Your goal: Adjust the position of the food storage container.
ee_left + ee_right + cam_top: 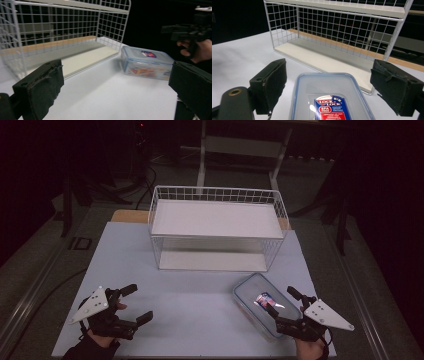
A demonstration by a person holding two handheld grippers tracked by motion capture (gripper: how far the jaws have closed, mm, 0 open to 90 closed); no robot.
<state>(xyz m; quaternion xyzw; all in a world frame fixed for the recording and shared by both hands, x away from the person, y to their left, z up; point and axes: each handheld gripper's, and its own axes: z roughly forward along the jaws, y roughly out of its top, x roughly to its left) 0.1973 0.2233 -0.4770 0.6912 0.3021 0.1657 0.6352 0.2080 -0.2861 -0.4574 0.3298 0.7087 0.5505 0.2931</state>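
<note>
Clear plastic food container (258,303) with a blue-rimmed snap lid sits flat at the near right part of the pale blue tabletop (190,295), turned a little askew to the table's edge. A red and blue label on its lid shows in the right gripper view, and through its side wall in the left gripper view something orange and red can be made out, though I cannot tell what it is.

Right gripper (285,304) hangs just over the container's near end, its two black jaws spread wide, one to either side of the lid and neither touching it. In the right gripper view the container (332,97) lies low between those padded jaws with clear gaps on both sides.

Beyond the container, toward the far side of the table, stands a white wire rack (218,227) with a flat white shelf on top and another at its base. The container's far corner lies near the rack's front right foot but apart from it.

Well off at the near left corner of the table, the left gripper (137,303) is held with its jaws wide apart and nothing between them, pointing across toward the container (146,62) and the rack (62,37).
</note>
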